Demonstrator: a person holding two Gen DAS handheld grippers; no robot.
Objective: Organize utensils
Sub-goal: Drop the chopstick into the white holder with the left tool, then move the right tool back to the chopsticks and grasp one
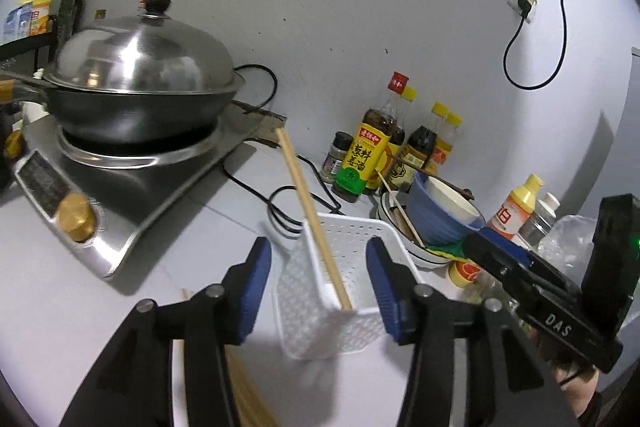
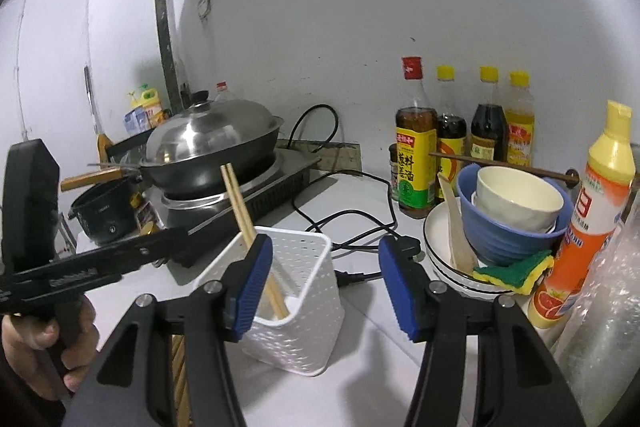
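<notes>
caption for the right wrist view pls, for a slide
Open right gripper facing a white perforated basket holding a pair of chopsticks, beside stacked bowls and a lidded wok.

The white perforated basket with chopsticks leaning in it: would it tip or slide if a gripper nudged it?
Probably both. The white basket looks thin, perforated plastic, so likely light. The chopsticks lean high above its rim, which could tip it. It stands on smooth counter.

Both tongs, left (image 1: 318, 293) and right (image 2: 326, 283), agape, empty

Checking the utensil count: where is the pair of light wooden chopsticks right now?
In both wrist views the pair of light wooden chopsticks stands leaning inside the white perforated plastic basket on the counter, in front of the lidded steel wok.
</notes>
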